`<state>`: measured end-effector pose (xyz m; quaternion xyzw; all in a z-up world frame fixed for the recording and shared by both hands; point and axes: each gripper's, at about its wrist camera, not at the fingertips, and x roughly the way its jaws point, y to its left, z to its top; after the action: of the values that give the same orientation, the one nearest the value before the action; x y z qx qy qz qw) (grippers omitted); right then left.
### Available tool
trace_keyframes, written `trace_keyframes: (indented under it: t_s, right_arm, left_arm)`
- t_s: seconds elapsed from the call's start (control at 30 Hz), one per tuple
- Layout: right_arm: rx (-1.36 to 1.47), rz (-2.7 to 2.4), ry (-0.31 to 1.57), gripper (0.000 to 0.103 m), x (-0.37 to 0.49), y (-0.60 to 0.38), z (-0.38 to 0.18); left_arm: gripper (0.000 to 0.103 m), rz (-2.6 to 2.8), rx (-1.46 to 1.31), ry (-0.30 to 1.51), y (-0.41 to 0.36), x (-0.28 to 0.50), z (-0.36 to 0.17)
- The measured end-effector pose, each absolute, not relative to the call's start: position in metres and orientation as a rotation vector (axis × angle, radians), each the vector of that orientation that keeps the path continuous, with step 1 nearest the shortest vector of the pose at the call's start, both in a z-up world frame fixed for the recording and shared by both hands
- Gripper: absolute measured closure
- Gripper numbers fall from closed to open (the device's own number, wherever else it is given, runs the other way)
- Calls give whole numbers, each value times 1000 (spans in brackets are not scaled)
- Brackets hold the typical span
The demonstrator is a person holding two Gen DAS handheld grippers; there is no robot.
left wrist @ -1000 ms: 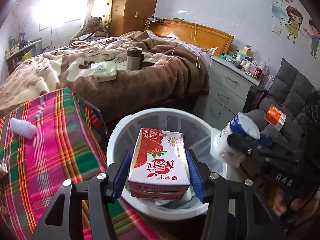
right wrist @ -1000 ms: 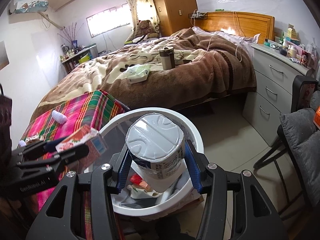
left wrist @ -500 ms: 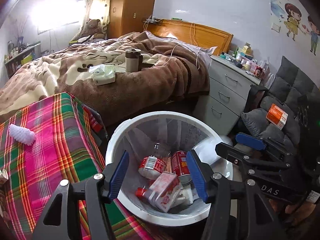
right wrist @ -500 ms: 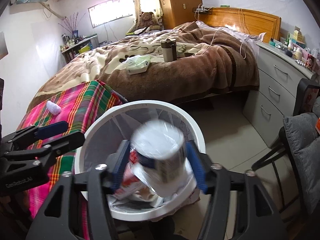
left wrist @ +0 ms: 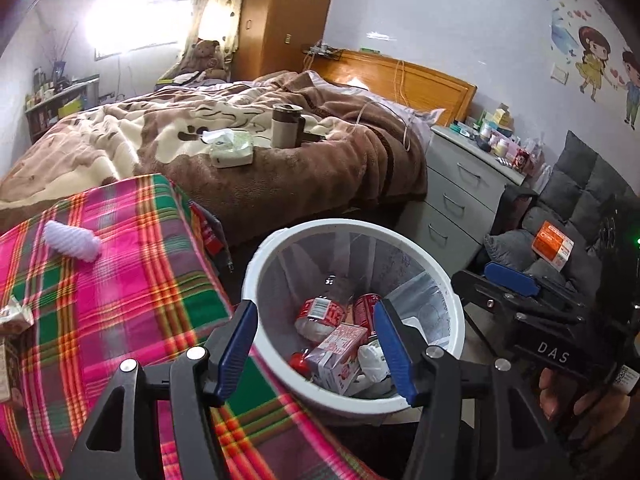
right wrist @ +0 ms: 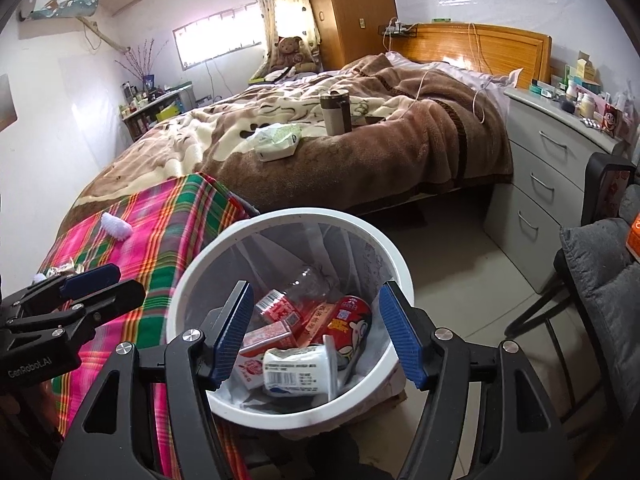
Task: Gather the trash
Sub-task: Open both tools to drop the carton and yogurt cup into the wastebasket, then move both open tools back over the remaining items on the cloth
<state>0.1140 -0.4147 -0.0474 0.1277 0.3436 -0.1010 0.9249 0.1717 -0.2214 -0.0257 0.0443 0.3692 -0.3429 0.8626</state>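
A white wastebasket [left wrist: 256, 264] [right wrist: 192, 280] with a clear liner stands on the floor under both grippers. In it lie a strawberry milk carton [left wrist: 338, 350] [right wrist: 264, 340], a white yoghurt cup [right wrist: 300, 372] on its side, a red can [right wrist: 348, 320] and a clear bottle with a red label [left wrist: 320, 312]. My left gripper [left wrist: 314, 306] hangs open over the bin's near-left rim with nothing between its blue pads. My right gripper [right wrist: 316, 286] is open above the bin, also with nothing in it. Each gripper shows in the other's view, the left gripper [right wrist: 80, 288] and the right gripper [left wrist: 508, 284].
A plaid-covered surface [left wrist: 120, 280] left of the bin bears a white knitted item [left wrist: 72, 240] and wrappers [left wrist: 14, 316] at its edge. Behind is a bed with a tissue pack [left wrist: 232, 148] and a flask [left wrist: 286, 126]. A grey dresser [right wrist: 552, 184] and a cushioned chair [right wrist: 600, 280] stand right.
Both grippers opened. The strawberry carton dropped from the left one and the white cup from the right one, and both now lie in the bin. The left gripper shifted slightly left.
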Motion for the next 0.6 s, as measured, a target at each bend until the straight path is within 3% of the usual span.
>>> trace_keyframes:
  t_s: [0.6]
  right_arm:
    - [229,-106,647,36,127,-351,-38]
  left_arm:
    - [43,-549,14,695,-115,162,-5]
